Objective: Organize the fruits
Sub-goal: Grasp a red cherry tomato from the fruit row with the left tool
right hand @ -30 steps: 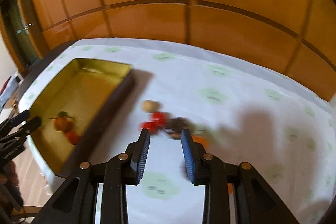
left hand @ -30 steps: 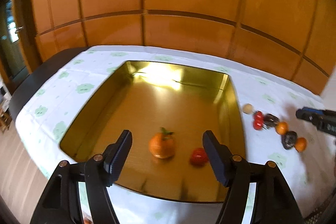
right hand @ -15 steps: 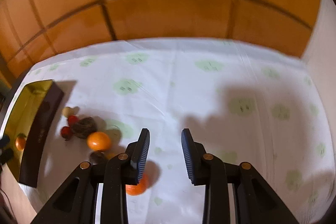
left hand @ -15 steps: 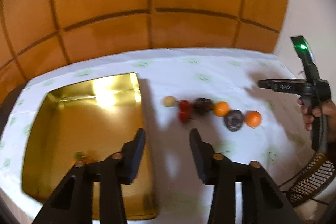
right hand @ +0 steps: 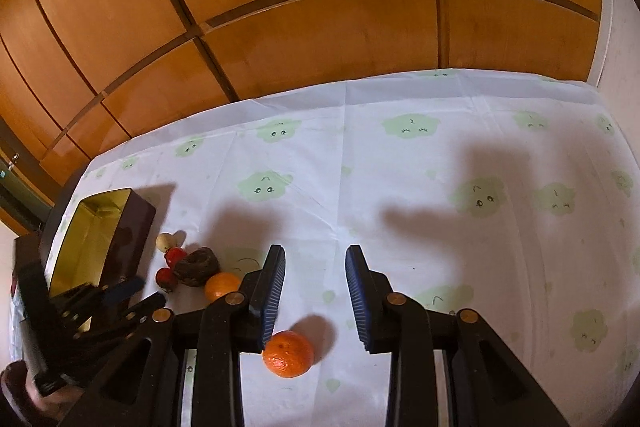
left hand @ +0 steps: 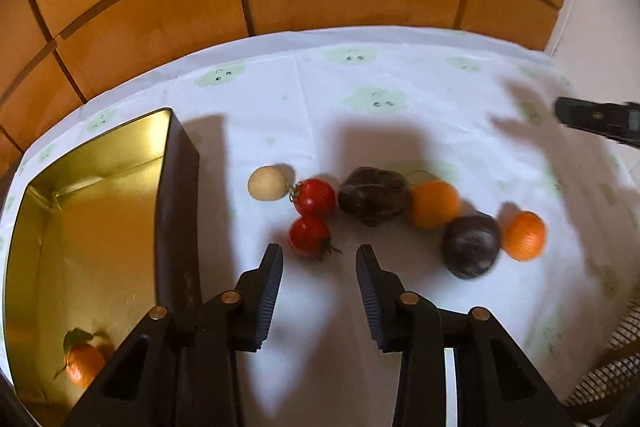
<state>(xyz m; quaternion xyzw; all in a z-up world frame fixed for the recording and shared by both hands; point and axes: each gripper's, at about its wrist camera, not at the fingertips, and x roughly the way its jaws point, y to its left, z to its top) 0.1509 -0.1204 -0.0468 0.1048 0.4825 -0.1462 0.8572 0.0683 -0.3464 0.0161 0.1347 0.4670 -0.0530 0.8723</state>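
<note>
A row of fruit is being left on the tablecloth [left hand: 400, 99] just beside the gold tin's [left hand: 100, 227] right wall: a pale ball [left hand: 267, 183], two tomatoes [left hand: 315, 197], two dark fruits [left hand: 372, 195] and two oranges [left hand: 435, 203]. One leafy orange [left hand: 82, 363] is lying in the tin's near corner. The left gripper [left hand: 319, 263] is being held over the nearer tomato, jaws narrowly parted, gripping nothing. The right gripper [right hand: 315, 267] is being held likewise parted and empty, over bare cloth
</note>
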